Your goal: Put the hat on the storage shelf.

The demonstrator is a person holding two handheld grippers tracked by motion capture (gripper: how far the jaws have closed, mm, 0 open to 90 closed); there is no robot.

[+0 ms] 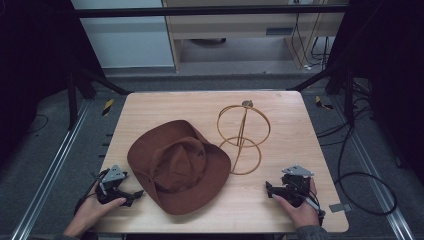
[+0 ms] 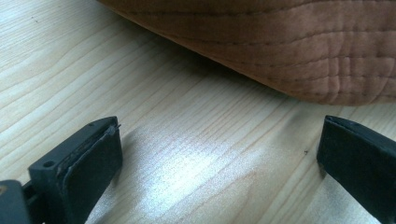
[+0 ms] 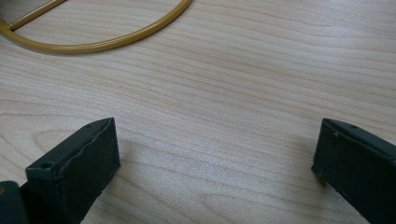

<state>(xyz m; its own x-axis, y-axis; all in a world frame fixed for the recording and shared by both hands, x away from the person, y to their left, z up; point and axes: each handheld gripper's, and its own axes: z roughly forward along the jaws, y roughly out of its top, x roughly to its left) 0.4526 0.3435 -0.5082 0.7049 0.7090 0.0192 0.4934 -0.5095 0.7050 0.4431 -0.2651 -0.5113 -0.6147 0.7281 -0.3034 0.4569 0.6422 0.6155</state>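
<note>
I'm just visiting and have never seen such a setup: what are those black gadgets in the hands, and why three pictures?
A person holds a hand-worked clamp in each hand: the left gripper and the right gripper. One camera looks down on the wooden table; the other two ride on the clamps and look along their black jaws. On the table lie a brown hat and a gold wire stand. Both clamps are open and hold nothing.

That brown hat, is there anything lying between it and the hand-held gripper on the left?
Nothing visible. In the left gripper view only bare wooden table lies between the open jaws of the left hand-held gripper and the brown hat's brim. The gold wire hat stand stands on the hat's far side.
</note>
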